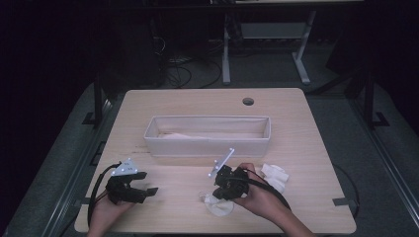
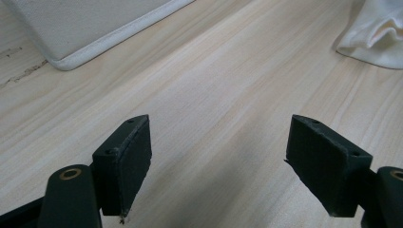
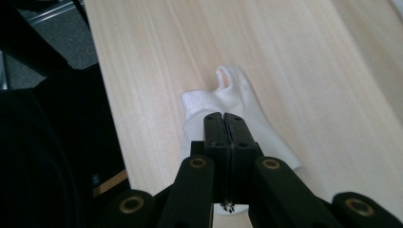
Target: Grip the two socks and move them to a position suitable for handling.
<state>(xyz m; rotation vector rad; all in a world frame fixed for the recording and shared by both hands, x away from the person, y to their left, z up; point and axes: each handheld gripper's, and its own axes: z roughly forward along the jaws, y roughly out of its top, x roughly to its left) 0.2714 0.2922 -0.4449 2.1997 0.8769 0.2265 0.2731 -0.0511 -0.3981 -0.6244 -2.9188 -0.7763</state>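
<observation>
A white sock [image 1: 221,207] lies crumpled near the table's front edge, right of centre. My right gripper [image 1: 213,197] points down at it, held in a hand that comes in from the bottom right. In the right gripper view the right gripper [image 3: 223,118] has its two black jaws pressed flat together, tips down on the sock [image 3: 237,92] by its ribbed cuff, nipping the fabric. My left gripper [image 1: 148,182] rests at the front left of the table, apart from the sock. Seen in the left gripper view, the left gripper [image 2: 218,161] stands wide open over bare wood.
A long white fabric bin [image 1: 207,145] lies across the table's middle, its near corner [image 2: 95,28] ahead of the left jaws. More white socks [image 1: 275,175] are piled right of the right hand, and an edge of white cloth [image 2: 375,33] shows. A cable hole [image 1: 248,101] is at the back.
</observation>
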